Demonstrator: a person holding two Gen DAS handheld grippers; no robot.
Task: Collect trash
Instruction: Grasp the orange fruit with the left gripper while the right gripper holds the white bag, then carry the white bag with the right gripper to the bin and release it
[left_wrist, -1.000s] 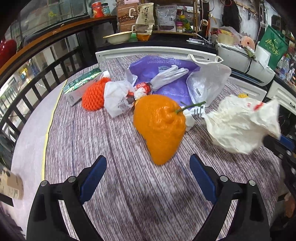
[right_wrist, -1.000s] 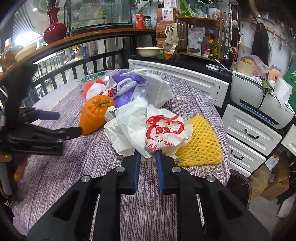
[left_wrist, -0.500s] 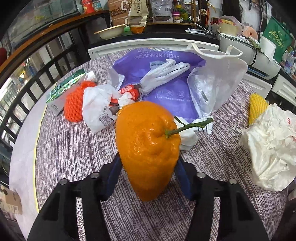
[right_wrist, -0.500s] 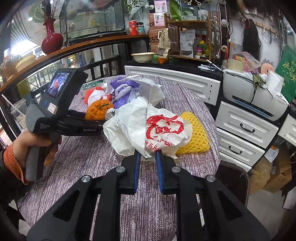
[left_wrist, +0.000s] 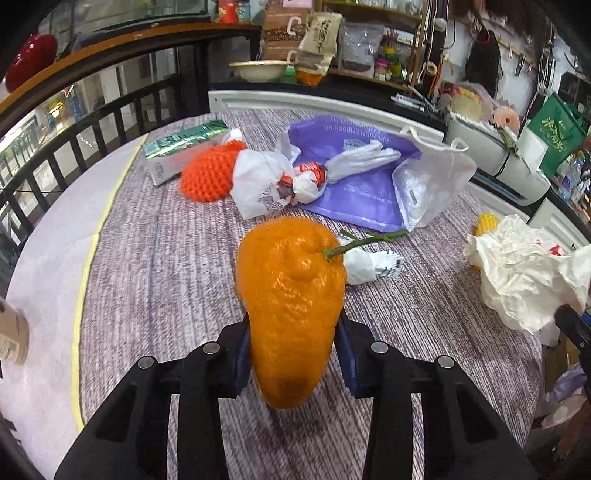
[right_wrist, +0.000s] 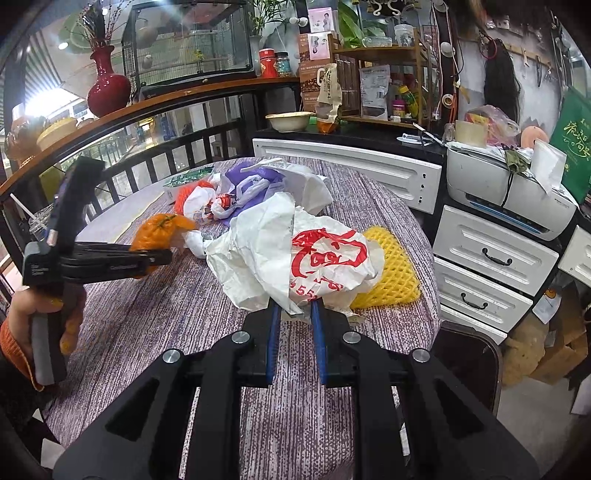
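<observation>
Now, left wrist view first.
Left gripper: jaws have just been closing and now clamp the lumpy orange citrus fruit with a green stem, blue pads pressed on both its flanks.
Fruit position: narrow end points toward the camera, stem end points away, over the purple-grey woven tablecloth.
Beyond fruit: small crumpled white wrapper just behind it, touching or nearly so, cannot tell.
Far cluster: flat purple plastic bag with white print, white plastic bag with handles lying on its right part, knotted white bag with red label, orange foam fruit net, green-and-white carton at the far left.
Right edge: crumpled white plastic bag with red print, a bit of yellow foam net behind it.

Right wrist view.
Right gripper: fingers clenched on the near edge of the crumpled white plastic bag with red print, narrow gap between the blue pads.
Yellow foam net: on the tablecloth, touching the bag's right side.
Left gripper: seen side-on, gripping the citrus fruit, a hand with an orange sleeve cuff on its handle.
Far cluster: the purple bag and orange net well behind the held bag.
Beside table: white drawer cabinet with a white printer on top.
</observation>
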